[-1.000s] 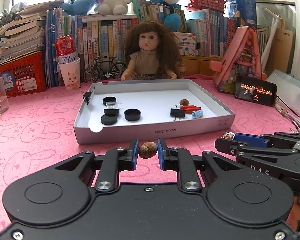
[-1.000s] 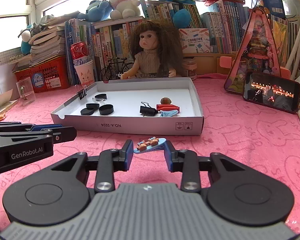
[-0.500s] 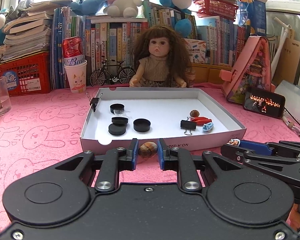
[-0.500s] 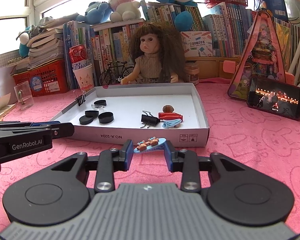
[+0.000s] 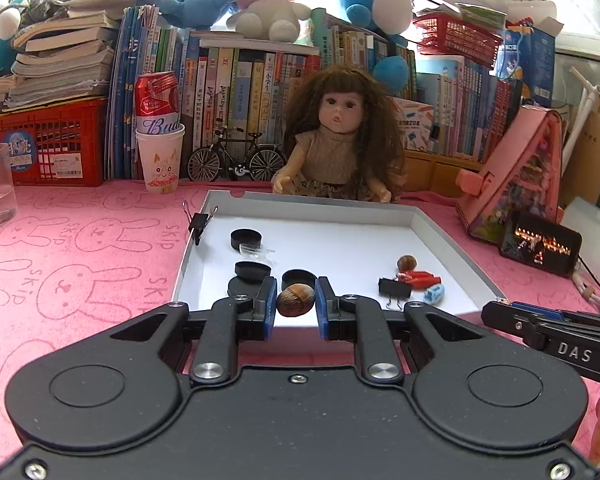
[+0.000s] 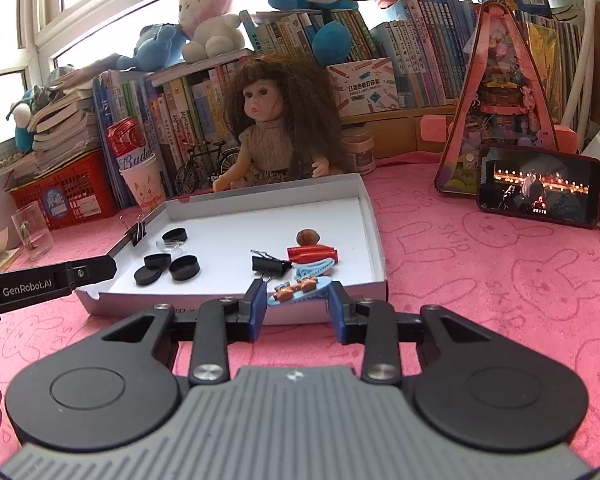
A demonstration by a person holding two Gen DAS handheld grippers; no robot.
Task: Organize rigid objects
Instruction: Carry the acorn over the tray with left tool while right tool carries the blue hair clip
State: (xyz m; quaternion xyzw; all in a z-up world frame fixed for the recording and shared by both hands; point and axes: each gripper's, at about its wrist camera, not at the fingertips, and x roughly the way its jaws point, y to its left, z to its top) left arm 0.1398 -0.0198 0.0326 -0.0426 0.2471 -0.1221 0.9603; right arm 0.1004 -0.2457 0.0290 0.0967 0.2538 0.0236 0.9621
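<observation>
The left gripper pinches a brown nut between its blue pads, one pad pressed to each side, and the nut hangs over the near edge of the white shallow box, just in front of a black round cap. The right gripper clamps a light blue hair clip with small brown bears on it; the clip spans the gap between the two blue pads, tilted a little, and sits above the box's near wall. Inside the box, on its left half, lie four black round caps, one apart toward the back with a clear plastic piece against it, and three close together nearer the front. On the right half lie a second brown nut, a red clip just in front of it, a black binder clip to the left of the red one, and a pale blue clip touching the red one's front side. Another black binder clip grips the box's left wall. The box rests on a pink rabbit-print tablecloth, with a long-haired doll seated just behind its far wall. In the left wrist view the right gripper's arm shows at the right edge; in the right wrist view the left gripper's arm shows at the left edge.
</observation>
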